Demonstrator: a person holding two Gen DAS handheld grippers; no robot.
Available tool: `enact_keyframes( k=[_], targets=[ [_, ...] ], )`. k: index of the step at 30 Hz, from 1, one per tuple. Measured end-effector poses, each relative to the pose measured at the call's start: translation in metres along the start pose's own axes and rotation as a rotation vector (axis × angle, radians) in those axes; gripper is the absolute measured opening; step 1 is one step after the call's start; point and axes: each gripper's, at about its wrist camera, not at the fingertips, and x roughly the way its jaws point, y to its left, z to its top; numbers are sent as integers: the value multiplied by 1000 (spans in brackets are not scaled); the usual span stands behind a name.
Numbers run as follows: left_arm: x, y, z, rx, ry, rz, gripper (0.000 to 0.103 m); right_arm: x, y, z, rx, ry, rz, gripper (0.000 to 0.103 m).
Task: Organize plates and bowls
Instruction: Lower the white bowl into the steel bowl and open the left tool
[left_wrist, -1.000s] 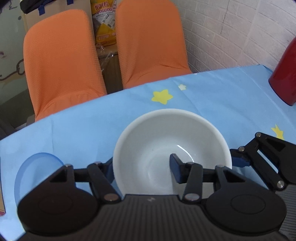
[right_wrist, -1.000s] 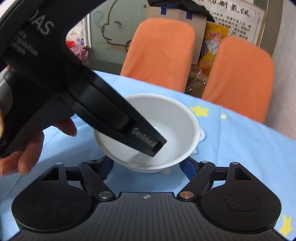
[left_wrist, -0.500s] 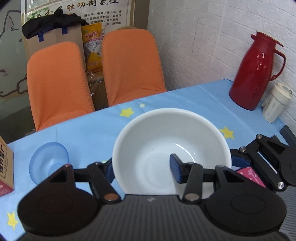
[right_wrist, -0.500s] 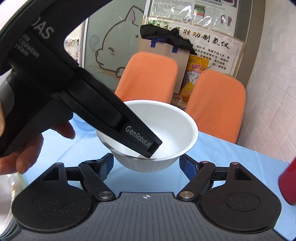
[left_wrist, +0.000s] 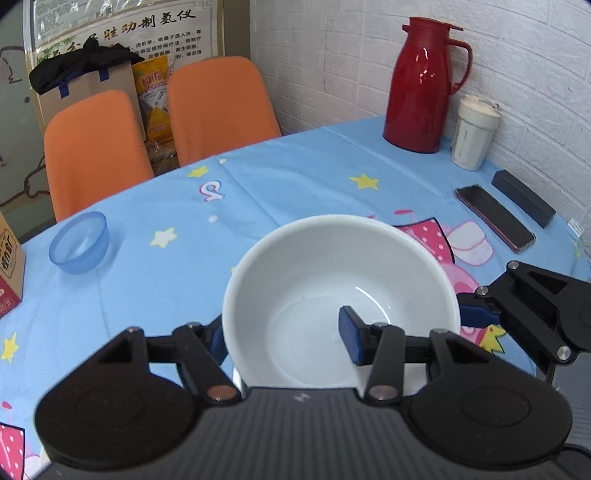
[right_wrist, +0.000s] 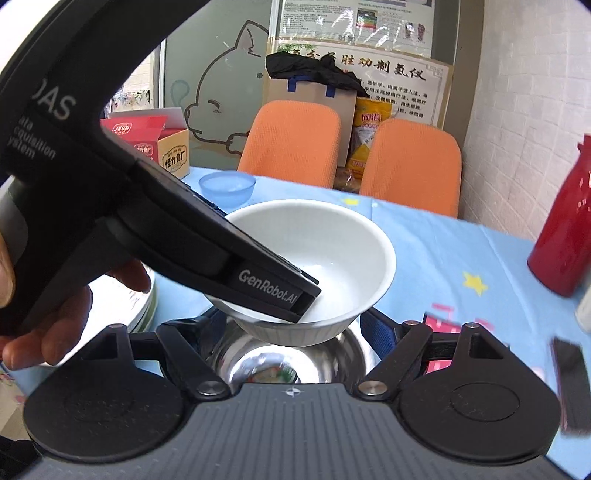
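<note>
My left gripper (left_wrist: 284, 334) is shut on the near rim of a white bowl (left_wrist: 332, 280), one finger inside and one outside, and holds it in the air. In the right wrist view the white bowl (right_wrist: 332, 251) hangs just above a steel bowl (right_wrist: 280, 358) that sits between the open fingers of my right gripper (right_wrist: 291, 321). The right gripper also shows at the right edge of the left wrist view (left_wrist: 491, 306). A small blue bowl (left_wrist: 79, 242) stands on the table at the far left. Stacked white plates (right_wrist: 147, 306) lie at the left.
A red thermos (left_wrist: 421, 85) and a white cup (left_wrist: 474, 131) stand at the back right by the wall. A phone (left_wrist: 493, 218) and a dark box (left_wrist: 522, 197) lie on the right. A carton (left_wrist: 9, 258) stands at the left edge. Two orange chairs (left_wrist: 218, 107) stand behind the table.
The left gripper has lifted the white bowl off the table and carried it toward the near right. It now hangs over the steel bowl. The right gripper stays open.
</note>
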Motion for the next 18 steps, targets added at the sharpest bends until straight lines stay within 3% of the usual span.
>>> enact_keyframes(
  k=[8, 10, 12, 15, 17, 18],
  targets=[
    [26, -1, -24, -21, 85, -9, 49, 10, 4, -23, 43, 64, 17, 103],
    [31, 2, -24, -21, 85, -19, 56, 7, 2, -27, 47, 58, 17, 103],
    [30, 2, -24, -15, 84, -14, 79, 4, 1, -27, 47, 54, 21, 103],
    [24, 3, -23, -5, 86, -35, 87, -12, -3, -37, 47, 47, 9, 103],
    [15, 6, -21, -5, 54, -34, 95, -27, -6, -47, 52, 42, -5, 103],
    [8, 8, -18, -10, 33, -26, 94, -33, -8, -50, 54, 41, -14, 103]
  ],
)
